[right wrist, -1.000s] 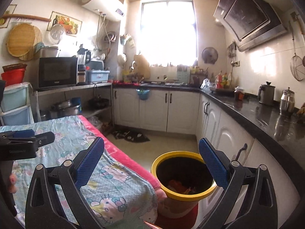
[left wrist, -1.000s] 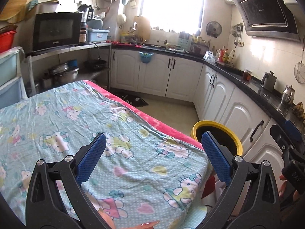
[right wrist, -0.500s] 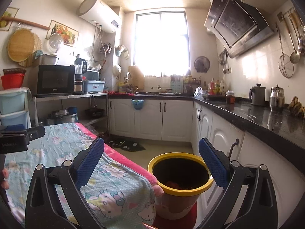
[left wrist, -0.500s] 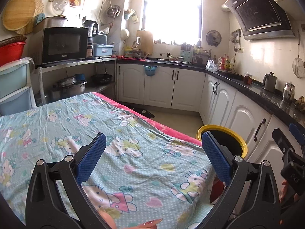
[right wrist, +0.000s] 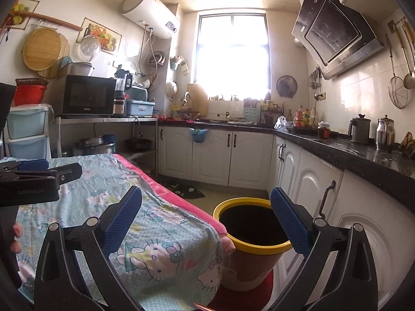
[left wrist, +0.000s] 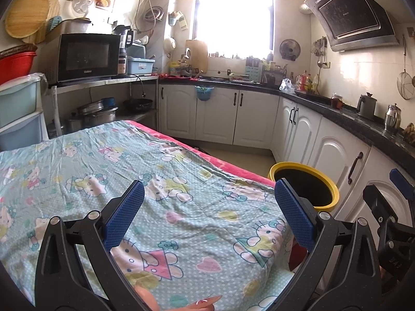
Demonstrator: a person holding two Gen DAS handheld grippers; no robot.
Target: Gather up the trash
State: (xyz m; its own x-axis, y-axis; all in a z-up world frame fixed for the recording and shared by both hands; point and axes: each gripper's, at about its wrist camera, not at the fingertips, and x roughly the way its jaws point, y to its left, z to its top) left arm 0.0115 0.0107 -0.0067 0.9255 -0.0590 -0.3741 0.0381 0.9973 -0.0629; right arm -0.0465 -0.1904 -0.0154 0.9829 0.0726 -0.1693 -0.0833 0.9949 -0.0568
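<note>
Both tools empty. Left tool (left wrist: 208,215) has its jaws spread wide with nothing between them, hanging above the table (left wrist: 77,160); right tool (right wrist: 206,219) is likewise spread wide, nothing held, hanging over the table's corner with the bin (right wrist: 253,229) just ahead and to its right. Progress, as a judgement: looks near done or done. The cartoon-print cloth (left wrist: 181,207) ahead of the left tool shows no loose trash anywhere in view; only creases. The bin's inside is dark from both cameras, so I cannot tell what is in it. Something thin and orange-pink shows at the bottom edge of both views, under the tools; cannot tell what it is, could be a leftover scrap, worth a check. What is left, if anything: that item plus whatever lies behind the tools out of view. Edges: the table's right edge with a pink blanket border (right wrist: 166,194) runs ahead and right of the left tool, dropping to the floor; the bin stands just beside that corner, rim below table height. Cupboard doors (right wrist: 306,194) with a protruding handle sit close to the right of the right tool, so little side room there. Open floor ahead beyond the bin; free space above the table is generous. The two tools are near each other, each visible in the other's view, so watch crossing paths.
</note>
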